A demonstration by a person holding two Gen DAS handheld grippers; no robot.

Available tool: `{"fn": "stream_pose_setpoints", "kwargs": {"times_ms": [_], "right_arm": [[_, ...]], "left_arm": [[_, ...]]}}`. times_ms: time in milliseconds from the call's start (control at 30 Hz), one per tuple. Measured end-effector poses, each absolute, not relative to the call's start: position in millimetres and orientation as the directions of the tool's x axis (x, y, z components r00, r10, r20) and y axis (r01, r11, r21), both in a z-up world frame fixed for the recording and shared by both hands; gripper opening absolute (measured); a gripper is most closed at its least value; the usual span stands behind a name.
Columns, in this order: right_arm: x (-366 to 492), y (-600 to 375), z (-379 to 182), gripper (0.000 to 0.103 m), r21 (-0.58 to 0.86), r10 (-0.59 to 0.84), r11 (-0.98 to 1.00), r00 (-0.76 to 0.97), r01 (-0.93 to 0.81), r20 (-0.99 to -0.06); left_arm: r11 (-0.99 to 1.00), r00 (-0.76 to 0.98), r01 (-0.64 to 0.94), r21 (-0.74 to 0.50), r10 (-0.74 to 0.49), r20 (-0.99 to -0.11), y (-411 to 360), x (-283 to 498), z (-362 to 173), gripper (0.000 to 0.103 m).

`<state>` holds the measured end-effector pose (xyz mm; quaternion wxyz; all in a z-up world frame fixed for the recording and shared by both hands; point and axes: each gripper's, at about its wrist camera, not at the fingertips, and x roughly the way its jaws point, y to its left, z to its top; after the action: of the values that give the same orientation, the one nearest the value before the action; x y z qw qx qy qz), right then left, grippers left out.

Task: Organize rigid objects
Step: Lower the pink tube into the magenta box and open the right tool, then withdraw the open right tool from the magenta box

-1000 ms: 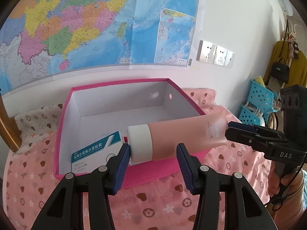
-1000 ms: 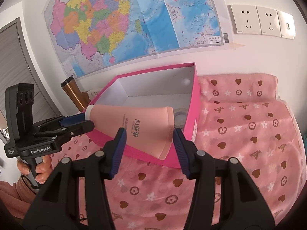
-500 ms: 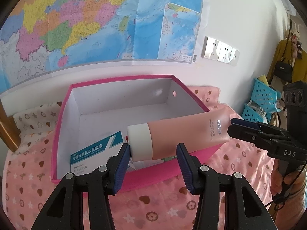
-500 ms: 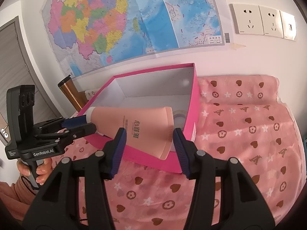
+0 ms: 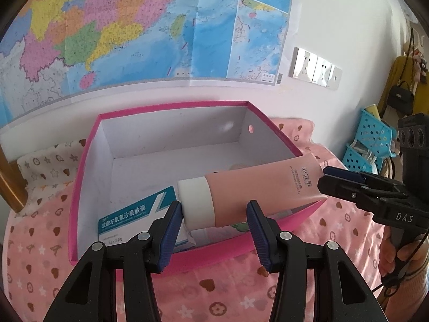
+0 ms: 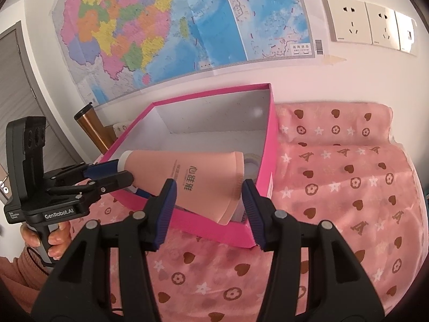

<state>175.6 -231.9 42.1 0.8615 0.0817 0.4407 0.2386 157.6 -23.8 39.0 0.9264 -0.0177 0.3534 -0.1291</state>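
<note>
Jaws of the left gripper [image 5: 214, 224] clamp the white cap of the tube [image 5: 257, 187]; those of the right gripper [image 6: 207, 202] clamp its crimped end. It hangs across the pink box [image 5: 171, 260], above a carton [image 5: 134, 218]. Beyond, cloth [image 6: 348, 187], then map [image 5: 134, 32].

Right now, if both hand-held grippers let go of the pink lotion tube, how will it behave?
The pink lotion tube looks soft-walled, so it would likely sag slightly. Its round white cap might let it roll, though the flat crimped end should limit that. It would probably drop inside the pink box.
</note>
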Motion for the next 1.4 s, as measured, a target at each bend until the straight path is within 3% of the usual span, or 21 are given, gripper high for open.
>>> {"fn": "stream_pose_setpoints", "kwargs": {"times_ms": [600,900,1067,1200,1400], "right_arm": [[183.1,-220.5,31.3,0.054,0.319,0.453,0.886,0.485,-0.335,-0.748],[174.2,-222.5,35.8,0.059,0.33,0.456,0.887,0.502,-0.324,-0.735],[153.2,-220.5,45.7,0.06,0.326,0.476,0.875,0.518,-0.358,-0.71],[121.7,-209.8,51.2,0.075,0.273,0.472,0.872,0.552,-0.406,-0.687],[83.7,-189.4,38.7,0.089,0.167,0.399,0.898,0.594,-0.407,-0.699]], "left_arm": [[0.969,0.705,0.207,-0.137,-0.244,-0.666,-17.2,167.6,31.9,0.051],[0.97,0.737,0.213,-0.118,-0.239,-0.632,-19.1,149.1,37.9,0.064],[0.972,0.788,0.215,-0.098,-0.232,-0.57,-15.6,120.1,46.3,0.084],[0.976,0.823,0.196,-0.09,-0.214,-0.527,-9.7,94.4,48.0,0.103],[0.991,0.83,0.105,-0.082,-0.132,-0.541,1.5,66.0,31.7,0.103]]}}
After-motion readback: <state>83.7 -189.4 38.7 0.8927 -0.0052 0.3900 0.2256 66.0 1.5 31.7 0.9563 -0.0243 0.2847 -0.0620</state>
